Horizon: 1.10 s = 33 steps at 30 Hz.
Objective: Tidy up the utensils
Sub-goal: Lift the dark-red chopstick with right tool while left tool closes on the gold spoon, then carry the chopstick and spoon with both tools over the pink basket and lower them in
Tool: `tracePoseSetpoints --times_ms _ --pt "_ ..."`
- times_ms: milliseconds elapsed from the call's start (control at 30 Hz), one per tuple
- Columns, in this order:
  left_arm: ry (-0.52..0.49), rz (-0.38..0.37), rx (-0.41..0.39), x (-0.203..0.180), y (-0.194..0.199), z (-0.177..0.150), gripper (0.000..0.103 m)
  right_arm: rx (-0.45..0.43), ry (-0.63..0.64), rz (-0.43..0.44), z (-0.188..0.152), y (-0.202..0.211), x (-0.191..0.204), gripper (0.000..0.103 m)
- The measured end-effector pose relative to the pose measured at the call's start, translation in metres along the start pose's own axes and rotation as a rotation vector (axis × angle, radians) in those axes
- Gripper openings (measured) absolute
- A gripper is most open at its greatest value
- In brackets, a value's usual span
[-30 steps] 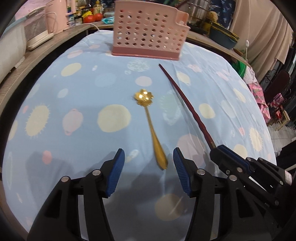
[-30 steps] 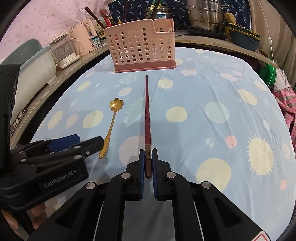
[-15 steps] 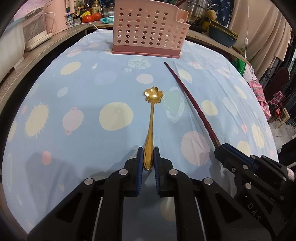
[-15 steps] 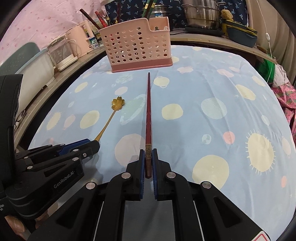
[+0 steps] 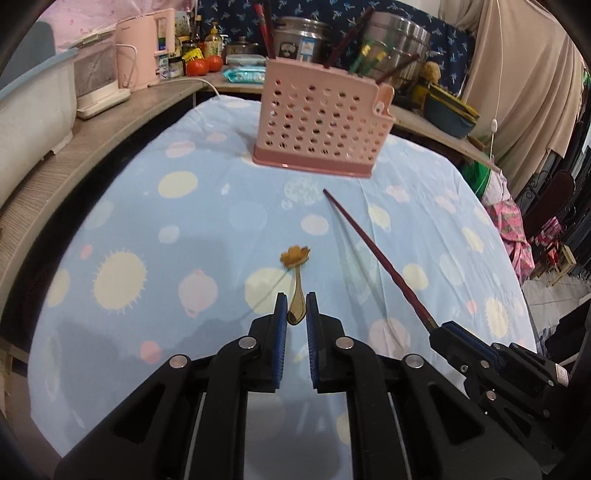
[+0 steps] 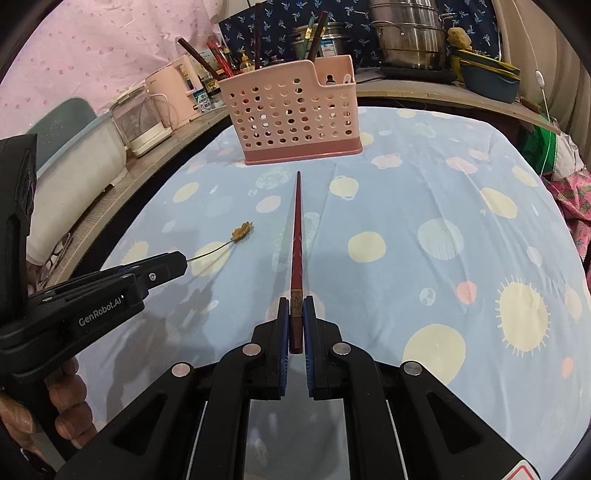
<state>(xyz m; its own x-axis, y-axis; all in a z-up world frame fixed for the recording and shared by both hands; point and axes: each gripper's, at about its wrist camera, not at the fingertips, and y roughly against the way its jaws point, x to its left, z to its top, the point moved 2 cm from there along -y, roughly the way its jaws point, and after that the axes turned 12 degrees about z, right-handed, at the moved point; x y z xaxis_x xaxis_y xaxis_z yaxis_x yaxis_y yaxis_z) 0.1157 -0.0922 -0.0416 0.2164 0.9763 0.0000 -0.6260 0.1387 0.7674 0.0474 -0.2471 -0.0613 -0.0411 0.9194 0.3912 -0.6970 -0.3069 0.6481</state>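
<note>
My left gripper (image 5: 296, 314) is shut on the handle of a gold spoon (image 5: 295, 275) with a flower-shaped bowl, held above the tablecloth. My right gripper (image 6: 296, 325) is shut on the thick end of a dark red chopstick (image 6: 297, 236), which points at the pink perforated utensil basket (image 6: 291, 110). The basket (image 5: 317, 122) stands at the far side of the table and holds several chopsticks. In the right wrist view the left gripper (image 6: 173, 264) and spoon (image 6: 242, 232) show on the left. In the left wrist view the right gripper (image 5: 443, 332) and chopstick (image 5: 376, 254) show on the right.
The table wears a blue cloth with pale circles (image 6: 443, 236). A wooden counter (image 5: 66, 155) curves round the far and left sides with a pink kettle (image 5: 147, 48), white appliances, tomatoes (image 5: 201, 65), steel pots (image 6: 406, 33) and a blue bowl (image 6: 487, 77).
My left gripper closed on the spoon handle and has lifted the spoon off the cloth. My right gripper has raised the chopstick too, and both tools now sit higher above the table.
</note>
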Motion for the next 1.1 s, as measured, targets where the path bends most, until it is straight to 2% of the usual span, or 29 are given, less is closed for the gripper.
tracePoseSetpoints --times_ms 167,233,700,1100 --pt "0.021 0.005 -0.033 0.011 0.009 0.016 0.008 -0.031 0.017 0.016 0.013 0.007 0.01 0.007" --pt "0.03 0.008 -0.047 0.014 0.013 0.021 0.001 -0.043 0.019 0.024 0.018 0.01 0.013 0.007" --pt "0.049 -0.002 -0.081 0.025 0.023 0.052 0.001 -0.174 0.009 0.08 0.077 0.033 0.02 0.007" --pt "0.05 -0.016 -0.133 0.024 0.032 0.082 0.001 -0.302 0.035 0.081 0.135 0.052 0.024 0.007"
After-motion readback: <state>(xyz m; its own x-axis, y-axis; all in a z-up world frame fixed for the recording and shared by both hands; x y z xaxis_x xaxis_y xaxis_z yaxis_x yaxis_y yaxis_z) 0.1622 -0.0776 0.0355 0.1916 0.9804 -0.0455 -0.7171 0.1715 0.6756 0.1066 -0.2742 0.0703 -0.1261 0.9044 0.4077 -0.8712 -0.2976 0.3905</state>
